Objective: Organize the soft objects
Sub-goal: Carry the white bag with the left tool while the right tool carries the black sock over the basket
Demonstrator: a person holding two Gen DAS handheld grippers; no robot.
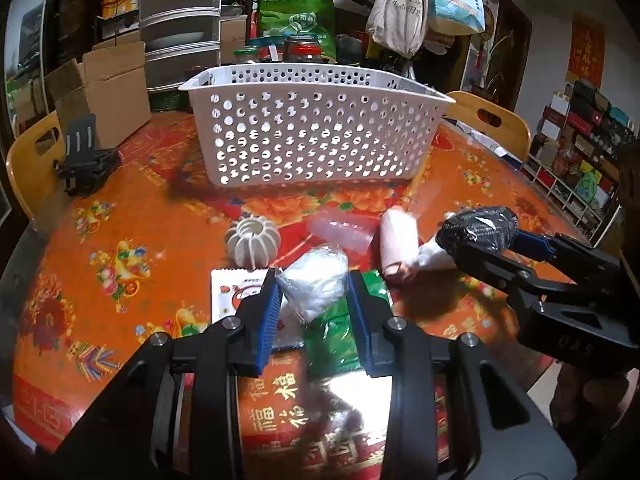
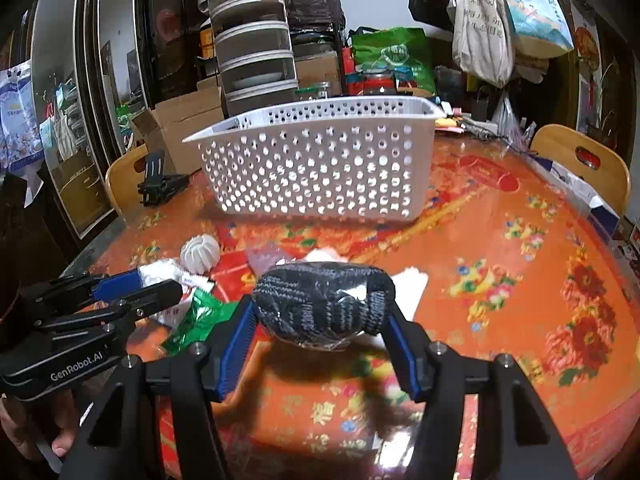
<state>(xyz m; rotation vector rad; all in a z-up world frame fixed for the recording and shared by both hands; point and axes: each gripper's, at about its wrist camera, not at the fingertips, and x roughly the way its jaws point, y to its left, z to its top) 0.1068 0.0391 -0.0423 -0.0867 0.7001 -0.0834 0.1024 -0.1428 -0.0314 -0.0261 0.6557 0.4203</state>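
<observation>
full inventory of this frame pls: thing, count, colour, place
basket: 1, white perforated, table centre-back
dark knit bundle: 1, black-grey in clear wrap, gripped in right gripper
clear bag: 1, white contents, gripped in left gripper
ribbed ball: 1, white, left of the pile
pink roll: 1, pale pink, on table right of the clear bag
green packet: 1, under the left gripper
table: 1, orange floral cloth
left gripper: 1, black, blue pads
right gripper: 1, black, blue pads
</observation>
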